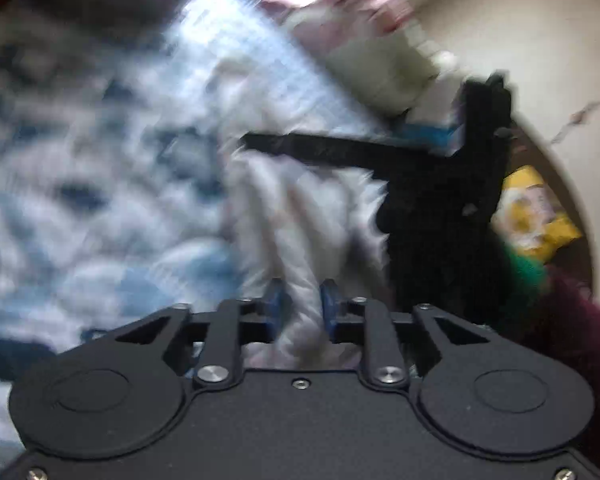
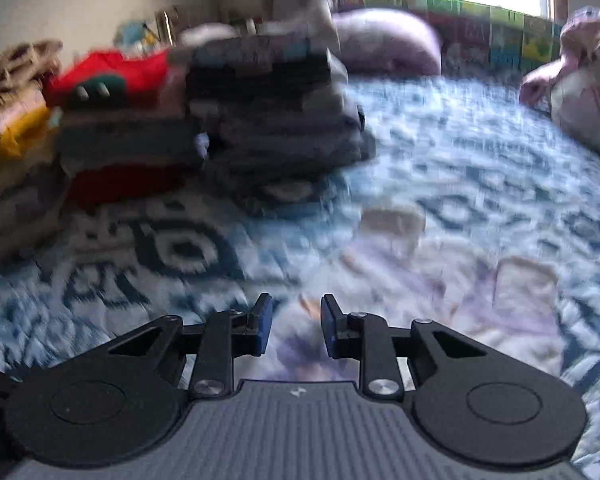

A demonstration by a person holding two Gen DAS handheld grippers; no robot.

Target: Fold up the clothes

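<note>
The left wrist view is blurred. My left gripper (image 1: pixel 302 304) is shut on a bunched strip of a white garment (image 1: pixel 300 208), which rises away from the blue pads over the patterned bedspread (image 1: pixel 80 180). A black finger (image 1: pixel 320 150) of the other gripper lies across the garment's upper part. In the right wrist view my right gripper (image 2: pixel 296 320) stands open, its blue pads apart with nothing pressed between them. A pale lilac-white garment (image 2: pixel 420 280) lies spread on the bedspread (image 2: pixel 180 248) below and to the right of it.
Stacks of folded dark clothes (image 2: pixel 276 120) and a red garment (image 2: pixel 120 68) stand at the bed's far left. Pillows (image 2: pixel 388 40) and a pink-white cushion (image 2: pixel 580 80) line the back and right. A yellow packet (image 1: pixel 536 216) lies at the right by the wall.
</note>
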